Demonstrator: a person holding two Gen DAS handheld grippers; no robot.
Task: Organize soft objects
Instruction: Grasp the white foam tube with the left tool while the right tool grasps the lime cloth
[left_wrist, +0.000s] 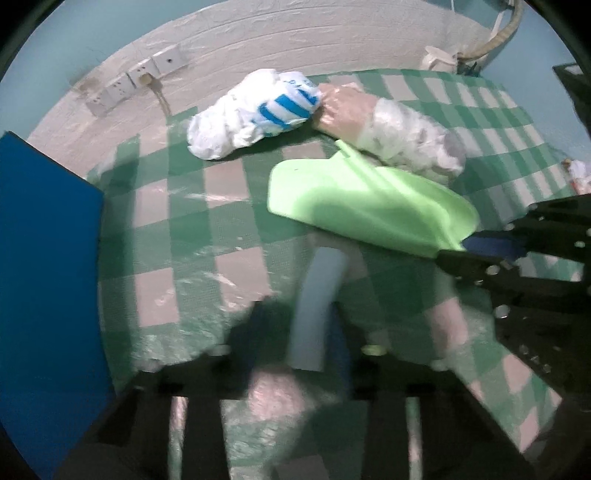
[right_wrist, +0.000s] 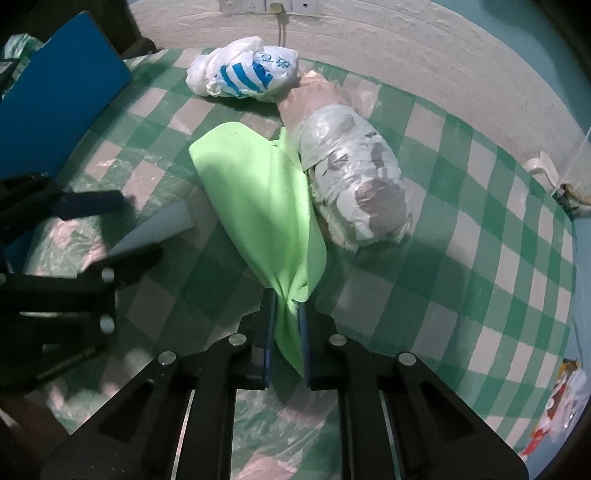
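Observation:
A light green cloth (right_wrist: 258, 192) lies stretched across the checked table. My right gripper (right_wrist: 287, 314) is shut on its bunched near end, and that gripper (left_wrist: 484, 251) also shows at the right of the left wrist view, with the green cloth (left_wrist: 362, 199) reaching away from it. My left gripper (left_wrist: 299, 332) is blurred and shut on a pale grey-blue sheet (left_wrist: 317, 295). From the right wrist view, the left gripper (right_wrist: 110, 230) pinches that pale sheet (right_wrist: 159, 229) just left of the green cloth.
A white bag with blue stripes (right_wrist: 243, 74) and a clear-wrapped bundle (right_wrist: 354, 184) lie behind the cloth. A blue board (right_wrist: 62, 110) stands at the left. The table wears a green checked cover (right_wrist: 461, 258). Wall sockets (left_wrist: 136, 81) sit behind it.

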